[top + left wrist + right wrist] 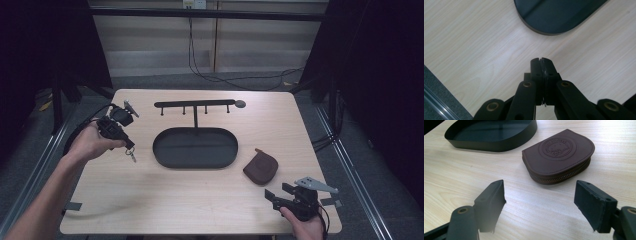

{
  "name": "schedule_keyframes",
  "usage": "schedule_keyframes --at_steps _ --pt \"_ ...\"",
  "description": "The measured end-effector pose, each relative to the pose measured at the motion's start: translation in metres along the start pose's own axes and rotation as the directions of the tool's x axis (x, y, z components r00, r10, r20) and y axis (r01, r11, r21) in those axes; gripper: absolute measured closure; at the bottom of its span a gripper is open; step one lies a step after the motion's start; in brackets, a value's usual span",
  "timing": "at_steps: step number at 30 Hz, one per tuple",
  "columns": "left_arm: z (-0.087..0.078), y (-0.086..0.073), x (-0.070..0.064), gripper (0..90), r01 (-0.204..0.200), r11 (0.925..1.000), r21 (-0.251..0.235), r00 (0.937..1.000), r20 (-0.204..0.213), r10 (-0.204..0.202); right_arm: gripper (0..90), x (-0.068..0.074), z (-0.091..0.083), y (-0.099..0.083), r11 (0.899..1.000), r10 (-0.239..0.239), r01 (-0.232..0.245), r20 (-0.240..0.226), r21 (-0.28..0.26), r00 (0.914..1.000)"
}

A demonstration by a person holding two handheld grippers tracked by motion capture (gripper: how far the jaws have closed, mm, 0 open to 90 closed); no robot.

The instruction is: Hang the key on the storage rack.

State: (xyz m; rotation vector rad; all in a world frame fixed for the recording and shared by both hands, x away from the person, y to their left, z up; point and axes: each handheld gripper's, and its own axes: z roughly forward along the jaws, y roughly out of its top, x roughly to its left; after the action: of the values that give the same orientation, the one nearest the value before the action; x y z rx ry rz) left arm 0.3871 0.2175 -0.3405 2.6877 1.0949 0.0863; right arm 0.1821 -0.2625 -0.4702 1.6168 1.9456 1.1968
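Scene: pale wood-grain table (pixel 200 200) in the high view; black oval metal tray with an upright hook rail (pixel 195 147) at centre frame.
Left gripper (pixel 131 151): left of centre in the high view, above the table just left of the tray. Jaws pressed together, no gap visible in the left gripper view (pixel 541 61).
Held item: small metal key on a ring (pixel 132 156) hangs below the left jaw tips in the high view; a sliver of metal peeks from under the jaws in the left gripper view. Grip point itself too small to confirm.
Right gripper (pixel 274 196): lower right of the high view, jaws spread wide and empty; in the right gripper view (pixel 540 202) they frame the pouch from the near side, not touching it.
Brown leather zip pouch, half-round (pixel 260 167): flat on the table, just right of the tray, apart from it; centre top of the right gripper view (pixel 559 156).
Step in hand (judgement): carry the key toward the hook rail or the tray; the right gripper waits by the pouch.
Technique: keep the left jaws firmly closed, move slowly so the dangling key does not swing, lift clear of the tray rim before crossing it.
Risk: key slipping out of a thin pinch.
Writing: round embossed stamp on the pouch lid, a cartoon figure under curved lettering; letters not readable. No other labels seen.
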Motion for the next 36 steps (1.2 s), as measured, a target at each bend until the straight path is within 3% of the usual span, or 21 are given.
schedule_keyframes --at_steps 14,22,28,36 --pt "-0.022 0.018 -0.007 89.5 -0.042 0.9990 0.015 0.9984 0.039 0.041 24.4 0.000 0.000 0.000 1.000 0.005 -0.005 -0.006 0.002 1.0000" --pt "-0.028 0.030 -0.002 89.5 -0.002 0.9991 0.042 0.9993 0.038 0.001 24.2 -0.001 0.001 0.000 1.000 0.010 -0.010 -0.013 0.006 0.9999" --pt "-0.031 0.039 -0.002 89.5 -0.002 0.9993 0.037 0.9986 0.052 0.000 23.6 -0.001 0.000 0.000 1.000 0.014 -0.014 -0.016 0.005 0.9998" --pt "-0.040 0.053 -0.008 89.5 -0.009 0.9994 0.034 0.9995 0.032 0.008 22.2 -0.001 0.001 0.000 1.000 0.014 -0.013 -0.021 0.011 0.9997"
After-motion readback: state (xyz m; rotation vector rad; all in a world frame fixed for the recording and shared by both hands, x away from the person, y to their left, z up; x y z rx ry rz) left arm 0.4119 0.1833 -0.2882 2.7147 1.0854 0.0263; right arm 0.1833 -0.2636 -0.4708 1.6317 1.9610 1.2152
